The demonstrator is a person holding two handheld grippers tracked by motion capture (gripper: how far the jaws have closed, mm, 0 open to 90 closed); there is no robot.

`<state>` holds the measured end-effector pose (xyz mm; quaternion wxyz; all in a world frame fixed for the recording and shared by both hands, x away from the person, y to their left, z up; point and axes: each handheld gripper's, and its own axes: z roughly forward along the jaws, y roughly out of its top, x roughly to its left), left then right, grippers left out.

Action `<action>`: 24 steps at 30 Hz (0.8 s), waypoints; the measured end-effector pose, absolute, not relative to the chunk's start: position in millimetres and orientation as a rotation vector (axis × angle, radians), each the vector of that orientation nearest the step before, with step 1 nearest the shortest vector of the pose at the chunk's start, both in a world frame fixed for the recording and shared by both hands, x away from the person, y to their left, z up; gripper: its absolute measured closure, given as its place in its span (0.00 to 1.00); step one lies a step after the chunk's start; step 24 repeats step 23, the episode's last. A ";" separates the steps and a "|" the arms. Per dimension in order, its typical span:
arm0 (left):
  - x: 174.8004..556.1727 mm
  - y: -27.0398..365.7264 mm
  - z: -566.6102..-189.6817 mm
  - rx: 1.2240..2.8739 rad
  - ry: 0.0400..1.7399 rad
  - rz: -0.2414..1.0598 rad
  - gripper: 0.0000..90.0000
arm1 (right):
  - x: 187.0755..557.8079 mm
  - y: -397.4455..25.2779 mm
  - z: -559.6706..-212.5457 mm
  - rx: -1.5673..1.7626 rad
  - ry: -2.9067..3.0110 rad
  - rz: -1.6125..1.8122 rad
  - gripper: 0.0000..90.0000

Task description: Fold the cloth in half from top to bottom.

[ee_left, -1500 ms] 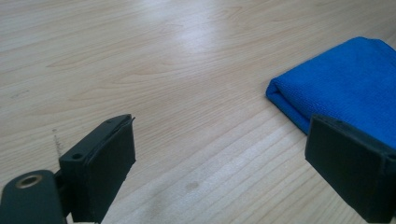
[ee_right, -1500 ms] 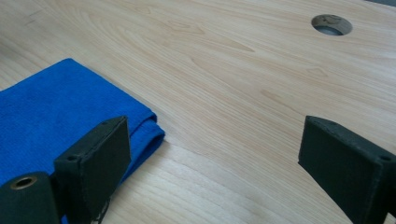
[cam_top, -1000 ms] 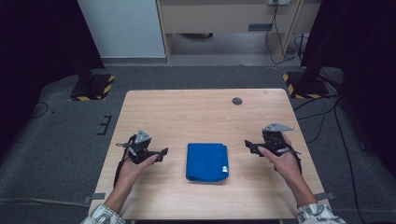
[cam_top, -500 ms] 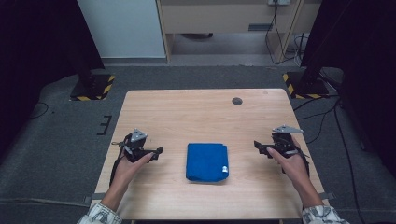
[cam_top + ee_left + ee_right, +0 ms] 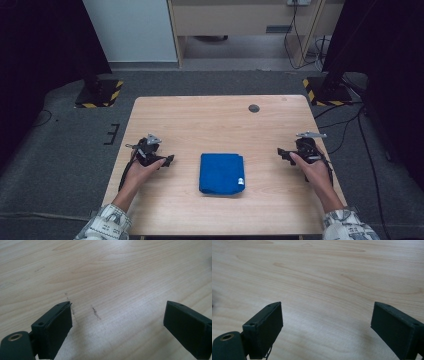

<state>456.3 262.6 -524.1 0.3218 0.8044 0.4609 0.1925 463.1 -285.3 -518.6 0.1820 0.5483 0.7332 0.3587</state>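
From the high view the folded blue cloth (image 5: 222, 173) lies near the counter (image 5: 210, 120) front edge between left tongs (image 5: 167, 160) and right tongs (image 5: 283, 154), a dark disc (image 5: 254, 108) near the far edge, while each gripper view shows released jaws over bare wood, the left tongs' with dark scuff marks (image 5: 95, 312).

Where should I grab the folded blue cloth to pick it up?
Probably a side edge of the folded blue cloth: it lies flat between both open grippers. Bring the left gripper in low from its left, pinching the stacked layers.
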 end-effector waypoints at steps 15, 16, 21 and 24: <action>466.0 261.4 -537.6 2.077 1.250 0.521 0.04 | 475.0 -265.2 -539.6 1.470 2.071 0.877 0.08; 465.1 261.0 -537.7 2.076 1.251 0.522 0.03 | 474.2 -262.2 -539.6 1.455 2.086 0.880 0.08; 463.9 260.0 -537.7 2.079 1.251 0.521 0.02 | 467.8 -252.3 -539.7 1.459 2.086 0.877 0.07; 464.0 260.0 -537.7 2.079 1.251 0.520 0.02 | 466.3 -251.5 -539.9 1.478 2.071 0.868 0.04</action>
